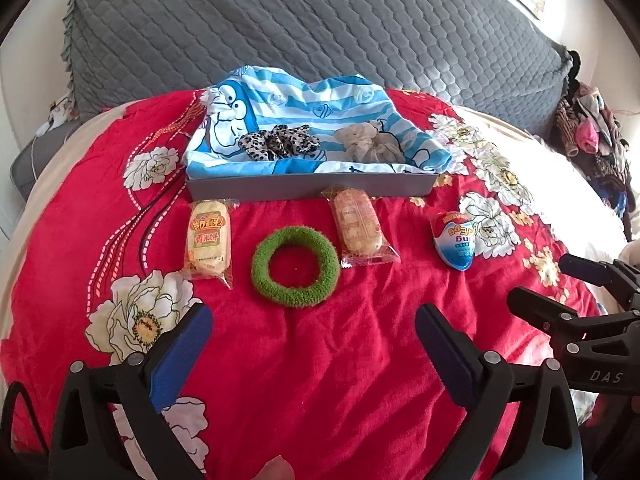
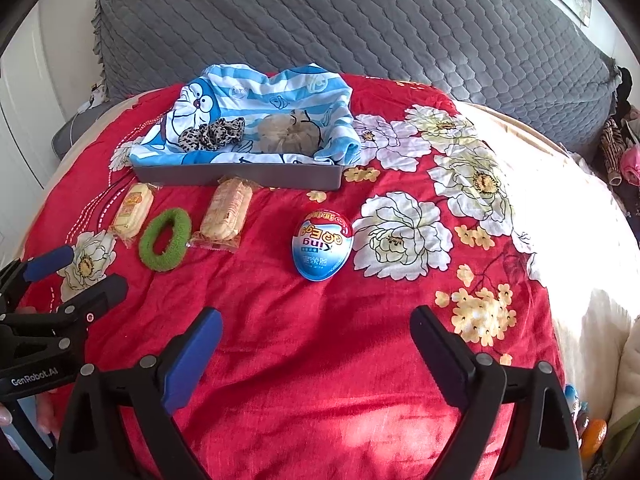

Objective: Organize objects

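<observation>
On a red flowered bedspread lie a green scrunchie point(image 1: 295, 266) point(image 2: 165, 239), two wrapped rice crackers point(image 1: 208, 239) point(image 1: 358, 226) point(image 2: 132, 210) point(image 2: 226, 214) and a blue-red toy egg point(image 1: 454, 239) point(image 2: 323, 244). Behind them a grey tray point(image 1: 308, 187) point(image 2: 240, 177), lined with blue striped cartoon cloth, holds a leopard scrunchie point(image 1: 278, 142) point(image 2: 212, 132) and a beige scrunchie point(image 1: 366, 142) point(image 2: 286, 134). My left gripper point(image 1: 314, 320) is open and empty, just short of the green scrunchie. My right gripper point(image 2: 316, 322) is open and empty, short of the egg.
A grey quilted headboard point(image 1: 280, 28) stands behind the bed. A pile of clothes point(image 1: 592, 132) sits at the far right. The right gripper shows at the right edge of the left wrist view point(image 1: 560, 292); the left gripper shows at the left edge of the right wrist view point(image 2: 74, 276).
</observation>
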Available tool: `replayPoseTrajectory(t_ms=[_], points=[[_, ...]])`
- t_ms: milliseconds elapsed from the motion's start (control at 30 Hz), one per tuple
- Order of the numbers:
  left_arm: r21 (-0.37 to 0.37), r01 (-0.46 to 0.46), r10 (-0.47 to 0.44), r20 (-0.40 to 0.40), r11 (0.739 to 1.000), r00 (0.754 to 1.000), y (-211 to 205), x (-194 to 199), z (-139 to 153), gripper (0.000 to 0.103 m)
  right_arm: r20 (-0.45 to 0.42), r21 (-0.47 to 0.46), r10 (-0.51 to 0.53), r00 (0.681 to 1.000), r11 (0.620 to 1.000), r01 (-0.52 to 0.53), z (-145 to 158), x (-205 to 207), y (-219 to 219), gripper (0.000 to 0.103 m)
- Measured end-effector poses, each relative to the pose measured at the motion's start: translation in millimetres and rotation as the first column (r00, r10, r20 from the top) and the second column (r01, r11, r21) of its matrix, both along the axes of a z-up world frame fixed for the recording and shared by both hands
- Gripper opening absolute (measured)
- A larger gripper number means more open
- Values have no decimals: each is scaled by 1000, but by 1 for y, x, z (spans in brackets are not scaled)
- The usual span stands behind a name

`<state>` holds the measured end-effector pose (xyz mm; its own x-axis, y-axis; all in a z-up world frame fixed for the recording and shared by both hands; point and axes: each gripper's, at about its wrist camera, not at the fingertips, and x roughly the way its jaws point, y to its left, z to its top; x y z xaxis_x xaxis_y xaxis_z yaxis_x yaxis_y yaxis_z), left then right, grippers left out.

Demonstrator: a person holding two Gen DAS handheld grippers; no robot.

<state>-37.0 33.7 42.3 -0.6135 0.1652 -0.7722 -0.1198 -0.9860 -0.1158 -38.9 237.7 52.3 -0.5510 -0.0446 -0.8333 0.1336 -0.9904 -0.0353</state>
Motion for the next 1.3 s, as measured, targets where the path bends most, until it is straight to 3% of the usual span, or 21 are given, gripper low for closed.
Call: replayPoseTrajectory(t_ms=[1300], points=[[4,-7,7,58,1000,998,7,-44,-43,101,61,-20,-12,998,1000,13,-43,-41,4,95]])
